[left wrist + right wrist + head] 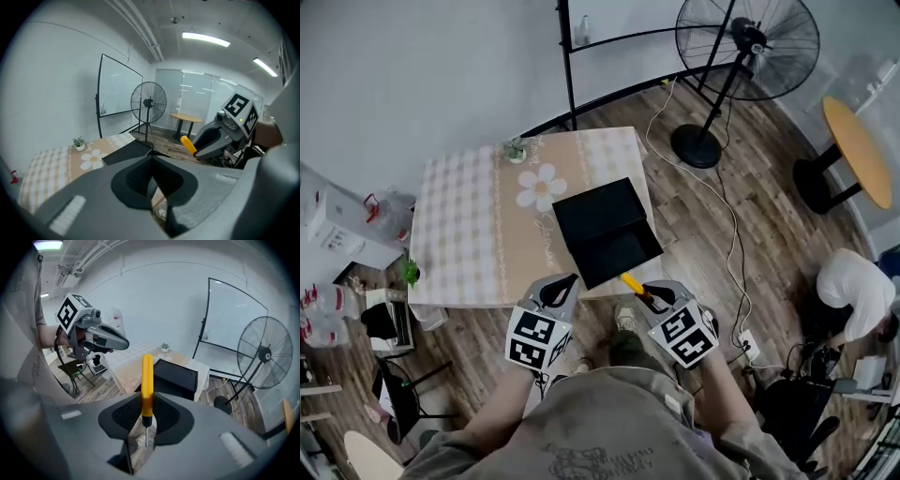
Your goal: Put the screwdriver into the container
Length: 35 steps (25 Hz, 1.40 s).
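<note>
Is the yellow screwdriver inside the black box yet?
Out, not in yet. The right gripper is shut on the screwdriver, holding it near the black box but outside it.

Head view: screwdriver (pixel 630 283) shaft hidden under the right gripper (pixel 652 298), only a yellow handle stub visible; container (pixel 605 230) interior too dark to read; fan (pixel 748 42) head clipped by top edge, crouching person (pixel 855 292) clipped by right edge; potted plant (pixel 517 151) too small to make out.

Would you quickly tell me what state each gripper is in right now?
Left gripper: jaws together, holding nothing.
Right gripper: jaws closed on the yellow-handled screwdriver.
</note>
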Tool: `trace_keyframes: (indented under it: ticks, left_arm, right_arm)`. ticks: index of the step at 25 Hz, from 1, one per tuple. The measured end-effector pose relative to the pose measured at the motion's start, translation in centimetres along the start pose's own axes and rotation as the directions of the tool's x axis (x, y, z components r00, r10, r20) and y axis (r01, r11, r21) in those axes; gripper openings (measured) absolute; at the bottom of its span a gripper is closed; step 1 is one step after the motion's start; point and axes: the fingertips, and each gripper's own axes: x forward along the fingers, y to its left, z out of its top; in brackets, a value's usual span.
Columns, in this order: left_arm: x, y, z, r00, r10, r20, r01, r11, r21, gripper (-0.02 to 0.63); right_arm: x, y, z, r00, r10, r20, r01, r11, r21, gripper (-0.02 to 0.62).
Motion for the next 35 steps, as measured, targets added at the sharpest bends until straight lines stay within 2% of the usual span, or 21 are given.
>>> trace_keyframes:
  ticks: [4, 8, 12, 17, 20, 24, 29, 35]
  left_arm:
    - [2.9, 1.0, 0.0, 0.998, 0.048, -0.039, -0.049, 0.998, -0.046, 0.0]
    - [5.3, 2.1, -0.1, 0.993, 0.088, -0.075, -0.094, 0.992, -0.087, 0.0]
    - [6.4, 2.8, -1.3, 0.983, 0.137, -0.118, -0.153, 0.978, -0.143, 0.0]
    - [6.9, 4.2, -2.6, 0.968, 0.204, -0.149, -0.23, 0.956, -0.184, 0.0]
    - [6.8, 4.7, -3.4, 0.958, 0.232, -0.167, -0.264, 0.942, -0.209, 0.0]
    - [6.5, 5.1, -4.7, 0.95, 0.243, -0.196, -0.286, 0.931, -0.229, 0.0]
    - [6.5, 6.1, -5.7, 0.945, 0.255, -0.205, -0.306, 0.911, -0.277, 0.0]
    - [6.5, 7.1, -8.0, 0.944, 0.219, -0.248, -0.287, 0.916, -0.282, 0.0]
  right_arm:
    - [1.9, -2.3, 0.8, 0.996, 0.074, -0.043, -0.079, 0.991, -0.112, 0.1]
    - [4.2, -4.5, 1.1, 0.988, 0.115, -0.107, -0.138, 0.96, -0.245, 0.1]
    - [6.5, -5.3, 0.8, 0.973, 0.154, -0.174, -0.212, 0.898, -0.385, 0.1]
    - [9.8, -5.5, 0.6, 0.955, 0.172, -0.241, -0.275, 0.816, -0.508, 0.101]
    - [11.4, -5.2, 0.0, 0.942, 0.193, -0.274, -0.317, 0.777, -0.544, 0.101]
    - [13.4, -4.8, -1.4, 0.926, 0.197, -0.321, -0.354, 0.748, -0.561, 0.101]
    - [15.7, -4.6, -3.0, 0.909, 0.183, -0.374, -0.379, 0.737, -0.559, 0.101]
    - [18.3, -4.8, -4.6, 0.895, 0.113, -0.432, -0.374, 0.718, -0.587, 0.101]
